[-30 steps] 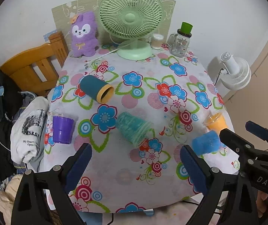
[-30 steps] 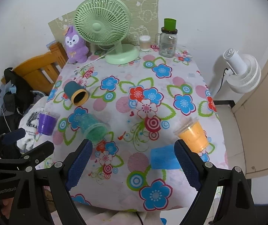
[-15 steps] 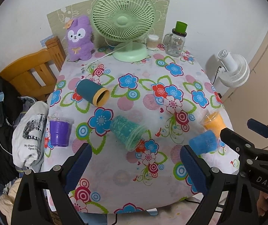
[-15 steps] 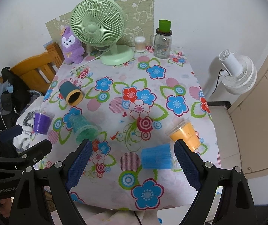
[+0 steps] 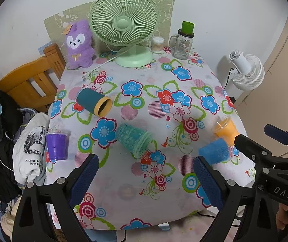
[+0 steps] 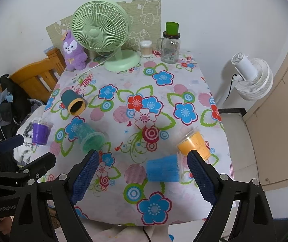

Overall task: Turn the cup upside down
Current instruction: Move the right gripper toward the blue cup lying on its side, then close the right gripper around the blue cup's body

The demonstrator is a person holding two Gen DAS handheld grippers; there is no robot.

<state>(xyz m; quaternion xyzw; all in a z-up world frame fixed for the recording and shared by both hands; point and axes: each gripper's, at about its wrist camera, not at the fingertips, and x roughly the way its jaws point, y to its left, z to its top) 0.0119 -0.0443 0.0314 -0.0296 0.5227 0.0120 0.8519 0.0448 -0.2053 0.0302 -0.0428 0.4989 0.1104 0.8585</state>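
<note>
Both held high over the near desk (image 5: 123,183) edge, probably to survey five cups. Left gripper (image 5: 146,176) and right gripper (image 6: 142,174): jaws spread wide, empty. Blue cup (image 6: 163,170), teal cup (image 5: 134,140), dark cup (image 5: 93,104) lying sideways; purple cup (image 5: 56,146), orange cup (image 6: 194,144) upright, likeliest to flip.
</note>
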